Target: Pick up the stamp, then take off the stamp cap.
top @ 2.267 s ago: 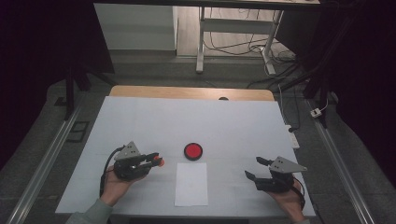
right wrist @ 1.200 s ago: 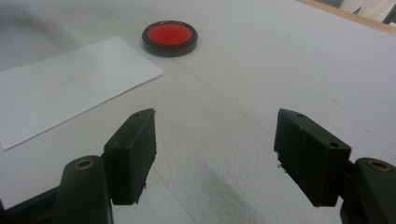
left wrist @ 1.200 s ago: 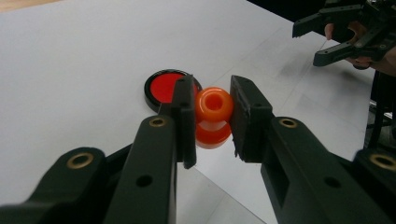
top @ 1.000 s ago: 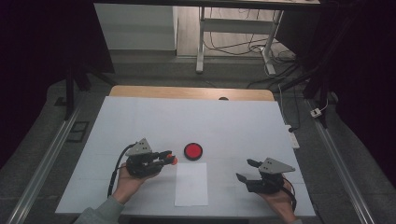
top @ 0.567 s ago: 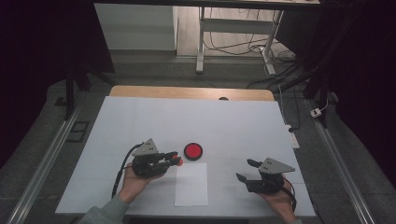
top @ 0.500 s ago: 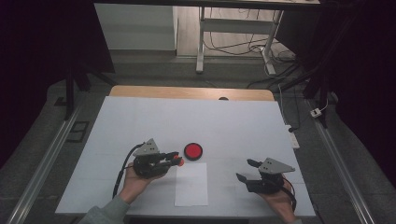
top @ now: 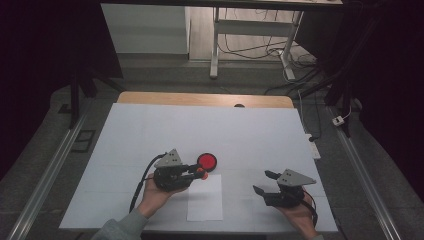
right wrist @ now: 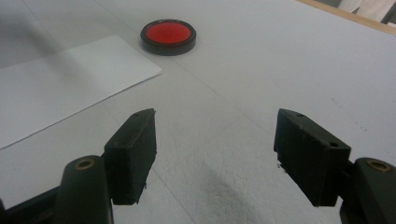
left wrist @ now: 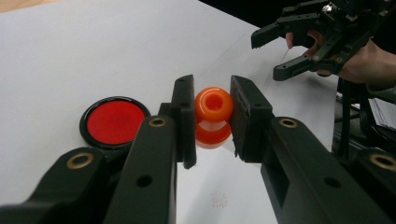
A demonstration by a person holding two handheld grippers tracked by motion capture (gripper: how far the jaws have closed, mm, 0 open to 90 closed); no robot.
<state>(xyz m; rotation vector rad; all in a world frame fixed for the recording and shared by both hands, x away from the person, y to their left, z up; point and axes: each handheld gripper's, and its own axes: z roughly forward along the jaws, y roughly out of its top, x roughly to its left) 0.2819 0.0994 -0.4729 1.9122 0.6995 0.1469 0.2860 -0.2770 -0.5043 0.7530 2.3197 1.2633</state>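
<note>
Two grippers: we hold one in each hand over the white-covered table (top: pixel 150 125), both toward its near edge.
Left gripper (left wrist: pixel 212 116): we have its black jaws clamped on a glossy orange plastic piece (left wrist: pixel 213 116), shaped like two stacked beads with a hole in the upper one.
Left gripper's place: in the high view we see the left gripper (top: pixel 199 172) lying level in the hand, tips toward the table's right edge, a little left of the table's middle.
Orange piece's place: pinched between the pads and lifted clear of the tabletop; in the high view it shows as an orange spot (top: pixel 201 173) at the jaw tips, just beside the disc.
Right gripper (right wrist: pixel 215 149): jaws wide apart, bare tabletop between them.
Right gripper's place: in the high view we see the right gripper (top: pixel 264 182) near the near right corner, its tips turned toward the table's left edge; well apart from the left one.
Round red disc with a black rim (top: pixel 207 161): flat on the table near its middle, just beyond the left gripper's tips; in the left gripper view the disc (left wrist: pixel 114 121) lies to the left of the jaws.
White paper sheet (top: pixel 205 197): flat near the near edge, between our two hands, its far edge close to the disc.
Table's far edge: we see a strip of bare wood (top: pixel 200 99) past the white cover.
</note>
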